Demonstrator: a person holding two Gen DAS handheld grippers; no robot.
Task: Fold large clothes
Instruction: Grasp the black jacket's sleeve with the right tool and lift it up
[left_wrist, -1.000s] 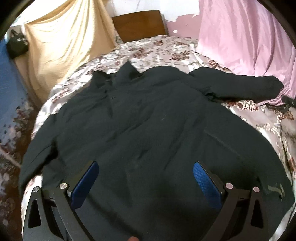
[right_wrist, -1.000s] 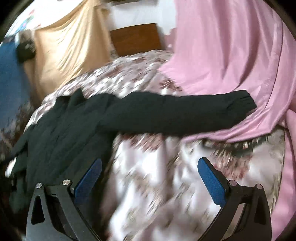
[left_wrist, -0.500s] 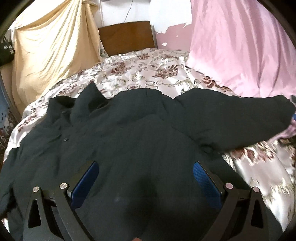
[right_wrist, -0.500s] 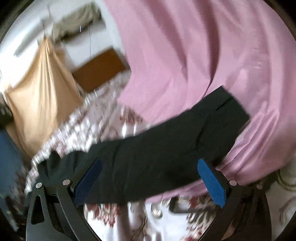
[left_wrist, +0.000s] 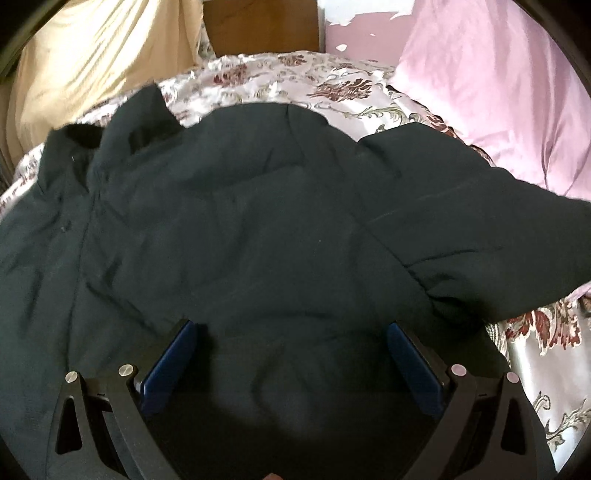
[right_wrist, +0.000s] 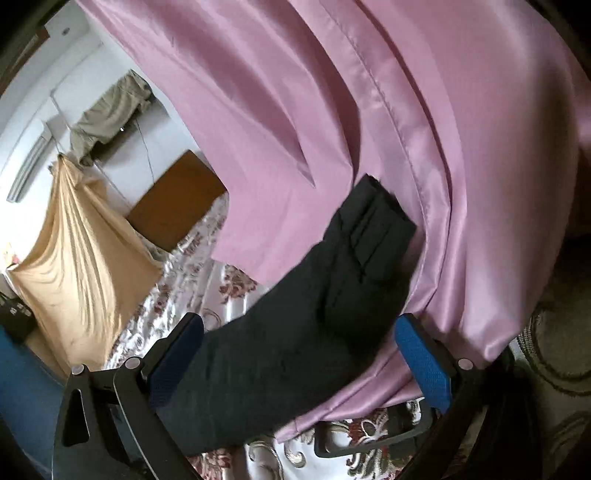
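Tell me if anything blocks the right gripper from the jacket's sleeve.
Nothing visible does. The right gripper is open with the dark jacket's sleeve lying directly between and beyond its fingers. The pink curtain hangs behind and beside the cuff, not in front.

The left gripper (left_wrist: 291, 354) has two black angular finger arms with triangular cut-outs near their bases, and each arm carries a pair of round silver screw heads. Its fingers (left_wrist: 168, 365) are faced with flat, dark blue rectangular pads set on the inner sides. The right gripper (right_wrist: 301, 358) is built the same way, black frame and silver screws, with a brighter blue, finely textured pad (right_wrist: 424, 365) and a black rounded bracket below it.
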